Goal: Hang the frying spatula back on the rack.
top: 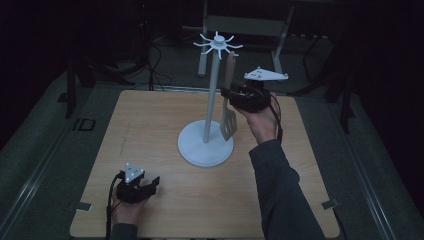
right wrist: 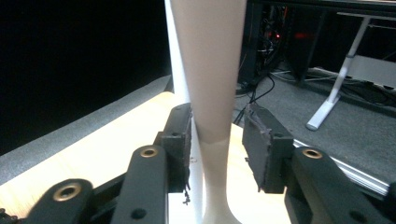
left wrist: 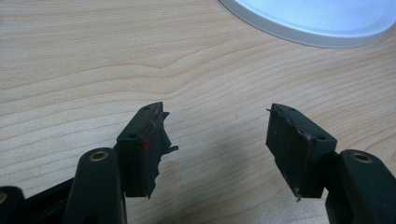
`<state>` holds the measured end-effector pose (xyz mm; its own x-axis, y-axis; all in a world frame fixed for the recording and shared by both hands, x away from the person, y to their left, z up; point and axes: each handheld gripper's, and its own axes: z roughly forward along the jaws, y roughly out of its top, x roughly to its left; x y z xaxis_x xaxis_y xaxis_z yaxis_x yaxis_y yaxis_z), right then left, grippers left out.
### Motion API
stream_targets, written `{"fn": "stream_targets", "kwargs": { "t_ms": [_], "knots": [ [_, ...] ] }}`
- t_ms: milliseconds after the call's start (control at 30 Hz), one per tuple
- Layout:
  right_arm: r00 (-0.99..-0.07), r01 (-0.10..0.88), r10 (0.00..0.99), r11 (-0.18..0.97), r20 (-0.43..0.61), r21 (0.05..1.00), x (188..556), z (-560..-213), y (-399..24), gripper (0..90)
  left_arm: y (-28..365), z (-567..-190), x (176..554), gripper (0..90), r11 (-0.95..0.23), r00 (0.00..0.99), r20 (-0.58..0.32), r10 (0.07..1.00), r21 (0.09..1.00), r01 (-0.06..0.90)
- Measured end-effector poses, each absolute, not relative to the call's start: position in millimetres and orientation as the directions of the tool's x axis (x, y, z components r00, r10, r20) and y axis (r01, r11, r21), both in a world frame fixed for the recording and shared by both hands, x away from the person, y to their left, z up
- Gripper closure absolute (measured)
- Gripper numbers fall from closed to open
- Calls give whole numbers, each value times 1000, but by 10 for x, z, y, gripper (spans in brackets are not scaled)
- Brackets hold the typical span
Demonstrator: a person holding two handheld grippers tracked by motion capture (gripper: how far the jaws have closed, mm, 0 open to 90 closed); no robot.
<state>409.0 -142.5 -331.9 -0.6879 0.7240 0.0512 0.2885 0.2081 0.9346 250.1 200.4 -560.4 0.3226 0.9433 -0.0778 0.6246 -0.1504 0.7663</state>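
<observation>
In the high view, a wooden desk (top: 165, 200) carries a white stand (top: 206, 145) with a round base, a thin upright pole and a ring of hooks on top. The stand sits a little toward 1 o'clock of the desk's centre. A spatula (top: 228, 117) hangs upright just beside the pole at its 3 o'clock side, handle up near the hooks and slotted blade down above the base; whether the handle's tip is on a hook, I cannot tell. The right gripper (top: 235, 96) is held at the spatula's handle from the 3 o'clock side, with a hand (top: 262, 122) behind it. The left gripper (top: 152, 185) rests low on the desk at about 7 o'clock from the stand, well apart from it.

In the left gripper view, the 2 black fingers (left wrist: 140, 149) stand wide apart above bare wood, with nothing between them. The rim of the stand's base (left wrist: 299, 35) curves across at 1 o'clock.

In the right gripper view, the spatula's handle (right wrist: 215, 88) runs upright between the 2 fingers (right wrist: 176, 149). The finger at 9 o'clock lies against it or nearly so, while the other stands slightly clear, so the fingers are partly open and not clamped. The stand's pole (right wrist: 176, 70) rises just behind the handle.
</observation>
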Motion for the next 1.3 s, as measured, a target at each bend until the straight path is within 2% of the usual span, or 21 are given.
{"fn": "stream_targets", "kwargs": {
  "t_ms": [433,1067,1300],
  "knots": [
    [-694,281,720,235,28,930,4003,-3374,-1513,499,2000,-5607,2503,377,-154,325,-76,943,766,625],
    [-673,332,739,258,36,907,3890,-3660,-1794,471,1976,-5617,2511,377,-163,330,-70,941,762,627],
    [-646,378,762,270,43,886,3790,-3966,-2055,460,1987,-5612,2510,377,-160,329,-72,942,763,626]
  ]
}}
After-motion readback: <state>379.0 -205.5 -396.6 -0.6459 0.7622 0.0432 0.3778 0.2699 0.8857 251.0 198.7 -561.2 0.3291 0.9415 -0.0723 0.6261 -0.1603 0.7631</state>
